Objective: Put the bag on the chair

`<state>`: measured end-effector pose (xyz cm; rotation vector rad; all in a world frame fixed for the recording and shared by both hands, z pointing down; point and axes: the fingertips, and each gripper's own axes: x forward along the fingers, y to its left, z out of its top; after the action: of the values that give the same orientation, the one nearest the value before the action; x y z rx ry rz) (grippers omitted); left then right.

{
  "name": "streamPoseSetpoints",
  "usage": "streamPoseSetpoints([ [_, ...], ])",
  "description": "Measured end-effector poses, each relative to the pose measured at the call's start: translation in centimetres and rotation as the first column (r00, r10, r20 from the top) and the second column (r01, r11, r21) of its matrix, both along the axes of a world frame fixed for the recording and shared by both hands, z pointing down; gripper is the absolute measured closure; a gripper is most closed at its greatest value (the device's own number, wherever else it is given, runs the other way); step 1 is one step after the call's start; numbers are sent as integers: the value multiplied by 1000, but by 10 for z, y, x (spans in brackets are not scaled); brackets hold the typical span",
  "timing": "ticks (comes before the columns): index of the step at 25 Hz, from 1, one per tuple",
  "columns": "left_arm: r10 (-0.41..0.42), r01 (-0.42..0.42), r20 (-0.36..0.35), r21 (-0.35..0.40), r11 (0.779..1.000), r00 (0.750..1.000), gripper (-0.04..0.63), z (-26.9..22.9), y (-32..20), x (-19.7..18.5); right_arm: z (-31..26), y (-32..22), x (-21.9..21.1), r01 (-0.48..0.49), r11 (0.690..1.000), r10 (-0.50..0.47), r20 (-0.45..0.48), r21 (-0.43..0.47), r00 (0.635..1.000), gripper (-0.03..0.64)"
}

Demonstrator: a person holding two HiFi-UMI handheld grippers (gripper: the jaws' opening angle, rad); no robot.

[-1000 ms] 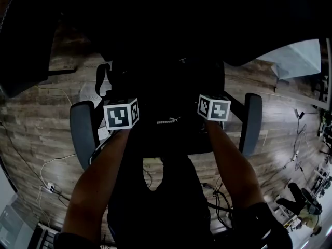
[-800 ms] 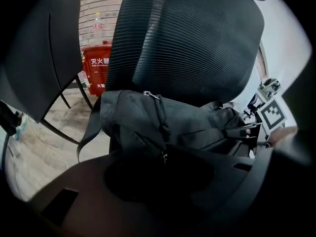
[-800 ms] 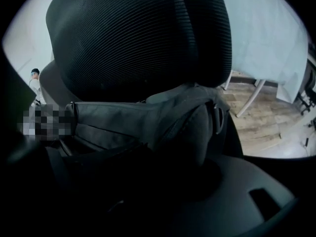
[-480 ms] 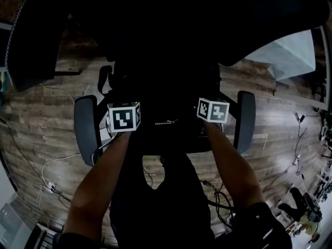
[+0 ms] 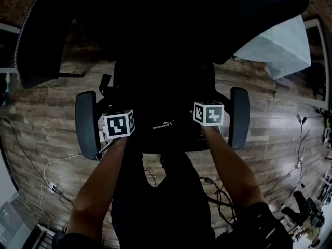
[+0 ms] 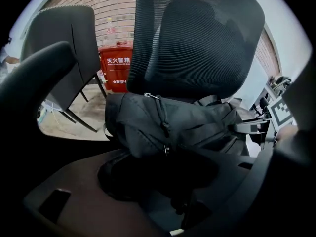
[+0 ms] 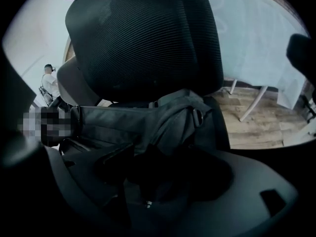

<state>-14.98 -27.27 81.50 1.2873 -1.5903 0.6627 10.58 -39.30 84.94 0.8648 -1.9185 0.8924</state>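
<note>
The black bag [image 5: 165,104] lies across the seat of a black mesh office chair [image 5: 239,117], against its backrest [image 6: 207,48]. In the left gripper view the bag [image 6: 170,125] rests just ahead of the jaws, with its zipper pull hanging at the front. The right gripper view shows its other end [image 7: 163,120] with a ring buckle. My left gripper [image 5: 123,119] and right gripper [image 5: 206,110] hover over the front of the seat. Both have just been opening their jaws. The jaws stand apart and press on nothing, and the bag sits beyond them, untouched.
A second dark chair [image 6: 59,58] and a red cabinet [image 6: 117,68] stand by the brick wall on the left. A white-draped table [image 5: 280,45] is at the right. Cables [image 5: 52,165] trail over the wooden floor. A person [image 7: 49,83] stands far off.
Both grippers have drawn back a little toward me from the bag. The bag stays on the seat.
</note>
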Motion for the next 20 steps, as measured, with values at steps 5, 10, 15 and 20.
streamPoseSetpoints([
  [5,71,-72,84,5,997,994,334,-4,-3,0,-4,10,2,1,1000,0,15,-7,1000,276],
  [10,250,-250,185,-21,968,951,359,8,-21,2,-5,18,3,34,999,-33,20,-12,999,276],
  [15,211,-214,220,-9,977,952,316,2,-22,-2,-5,22,6,34,999,-34,28,-20,999,276],
  [20,175,-177,228,-12,984,958,298,1,-3,-4,-14,27,4,100,995,-100,16,-3,995,276],
])
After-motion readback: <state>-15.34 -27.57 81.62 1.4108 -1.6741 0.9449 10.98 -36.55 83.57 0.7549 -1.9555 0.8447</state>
